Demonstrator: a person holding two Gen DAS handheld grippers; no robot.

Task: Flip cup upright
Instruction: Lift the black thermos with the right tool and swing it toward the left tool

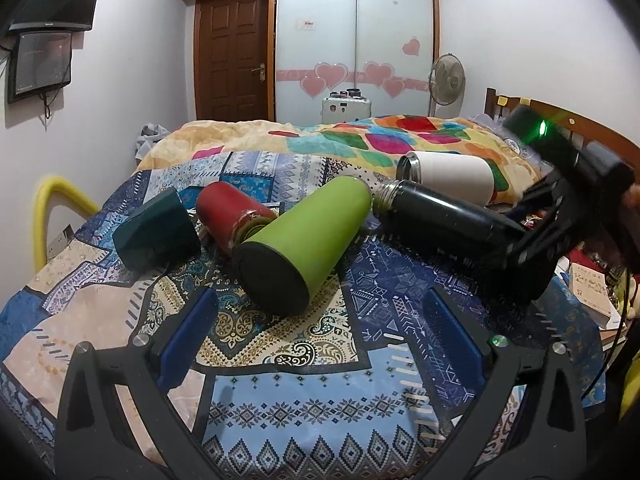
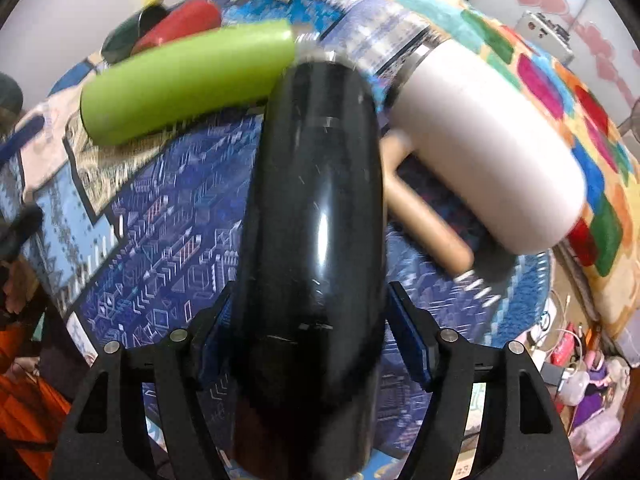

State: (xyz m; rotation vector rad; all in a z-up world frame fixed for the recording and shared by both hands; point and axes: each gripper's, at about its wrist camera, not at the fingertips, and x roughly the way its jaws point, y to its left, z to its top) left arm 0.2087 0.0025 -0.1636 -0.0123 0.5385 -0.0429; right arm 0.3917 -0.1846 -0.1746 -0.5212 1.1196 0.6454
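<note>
Right gripper [image 2: 316, 344] is clamping the long glossy black metal flask [image 2: 316, 208] near its base, blue pads [image 2: 412, 344] pressing both sides. In the left wrist view the flask [image 1: 440, 216] is lying tilted at 3 o'clock, threaded silver mouth toward 10 o'clock, just beside the lime-green tumbler [image 1: 304, 236]. Whether its mouth end is clear of the patterned blue quilt [image 1: 304, 392] cannot be told.

Left gripper [image 1: 320, 336] is hovering wide apart, holding nothing, with the green tumbler ahead at 12 o'clock.

Red bottle [image 1: 232, 210], dark teal cup [image 1: 156, 232] and white mug [image 1: 452, 174] are lying on their sides.

Step, as judged: the grasp is made and the flip is starting. Next calls for rotating the wrist to bring the mouth up, then setting the base flat on soft bedding, where tipping is likely.
</note>
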